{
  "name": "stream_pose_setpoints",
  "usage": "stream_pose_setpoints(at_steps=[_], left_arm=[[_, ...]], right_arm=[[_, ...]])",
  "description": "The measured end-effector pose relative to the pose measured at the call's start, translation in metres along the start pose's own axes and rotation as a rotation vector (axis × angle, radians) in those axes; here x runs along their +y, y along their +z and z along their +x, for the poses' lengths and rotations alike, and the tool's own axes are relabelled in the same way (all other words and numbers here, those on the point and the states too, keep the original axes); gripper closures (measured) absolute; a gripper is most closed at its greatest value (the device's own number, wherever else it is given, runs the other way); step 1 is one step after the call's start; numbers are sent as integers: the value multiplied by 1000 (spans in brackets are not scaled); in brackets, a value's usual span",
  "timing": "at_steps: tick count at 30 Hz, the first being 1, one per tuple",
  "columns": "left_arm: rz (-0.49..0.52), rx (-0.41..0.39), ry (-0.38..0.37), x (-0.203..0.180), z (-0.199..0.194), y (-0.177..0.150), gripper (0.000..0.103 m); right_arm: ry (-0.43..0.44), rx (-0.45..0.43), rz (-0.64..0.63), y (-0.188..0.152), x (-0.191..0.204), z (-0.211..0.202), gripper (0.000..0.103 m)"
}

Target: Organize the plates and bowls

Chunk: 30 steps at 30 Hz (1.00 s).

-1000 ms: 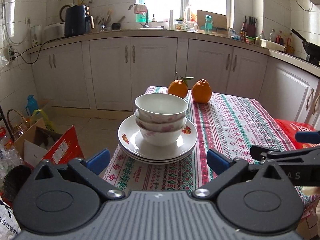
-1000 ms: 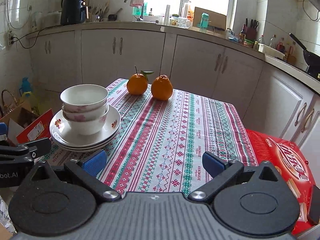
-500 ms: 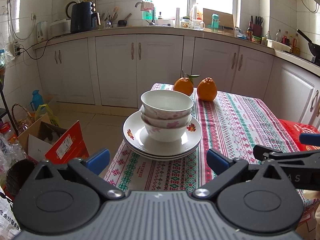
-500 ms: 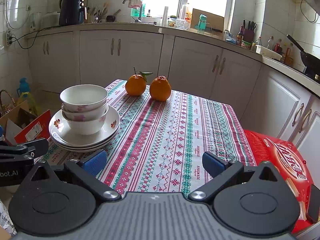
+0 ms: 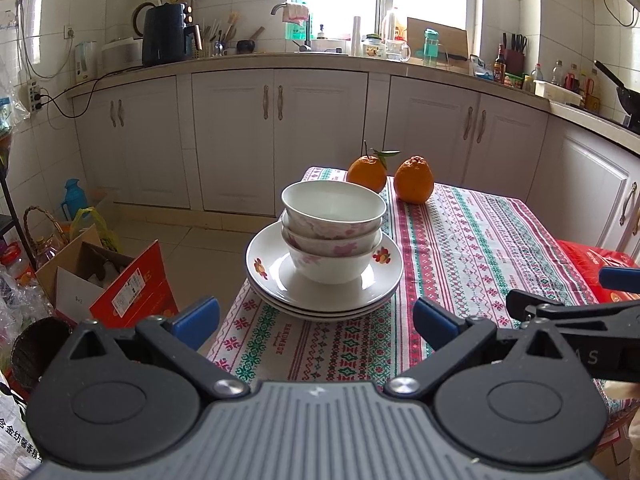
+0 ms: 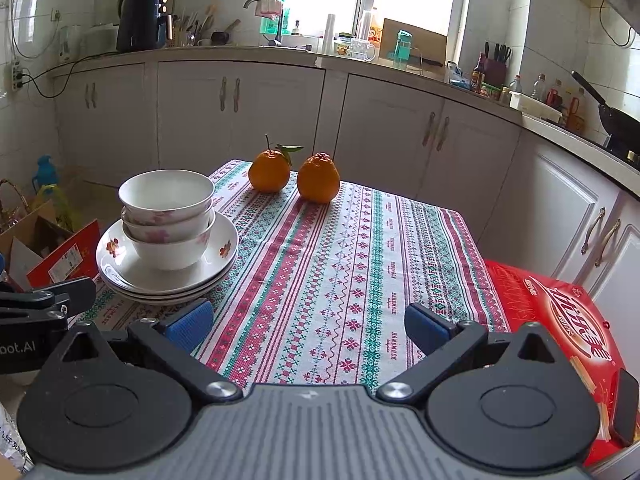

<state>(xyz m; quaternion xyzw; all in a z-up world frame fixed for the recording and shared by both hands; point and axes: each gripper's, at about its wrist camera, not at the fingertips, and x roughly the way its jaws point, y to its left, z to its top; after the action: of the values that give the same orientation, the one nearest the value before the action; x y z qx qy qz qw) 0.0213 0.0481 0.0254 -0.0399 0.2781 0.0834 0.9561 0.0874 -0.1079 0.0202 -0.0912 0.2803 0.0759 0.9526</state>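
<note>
Three white bowls with pink flowers (image 5: 332, 232) are nested upright on a stack of white plates (image 5: 276, 292) near the table's left edge; the bowls (image 6: 168, 220) and plates (image 6: 120, 272) also show in the right wrist view. My left gripper (image 5: 316, 320) is open and empty, held back from the stack, just short of the table's near edge. My right gripper (image 6: 308, 324) is open and empty over the near part of the tablecloth, to the right of the stack.
Two oranges (image 5: 414, 180) sit at the far end of the patterned tablecloth (image 6: 360, 260). A red box (image 6: 560, 320) lies at the table's right. An open cardboard box (image 5: 100, 280) stands on the floor to the left. White cabinets run behind.
Both grippers have drawn back and risen slightly; the view has tilted up a little. The bowls and plates have not moved.
</note>
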Motion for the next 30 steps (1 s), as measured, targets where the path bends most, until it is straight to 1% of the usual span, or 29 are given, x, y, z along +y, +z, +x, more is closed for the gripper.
stream_pose_setpoints(at_steps=[30], left_arm=[[-7, 2, -1, -1, -2, 2, 1]], right_arm=[[-8, -6, 0, 2, 0, -2, 0]])
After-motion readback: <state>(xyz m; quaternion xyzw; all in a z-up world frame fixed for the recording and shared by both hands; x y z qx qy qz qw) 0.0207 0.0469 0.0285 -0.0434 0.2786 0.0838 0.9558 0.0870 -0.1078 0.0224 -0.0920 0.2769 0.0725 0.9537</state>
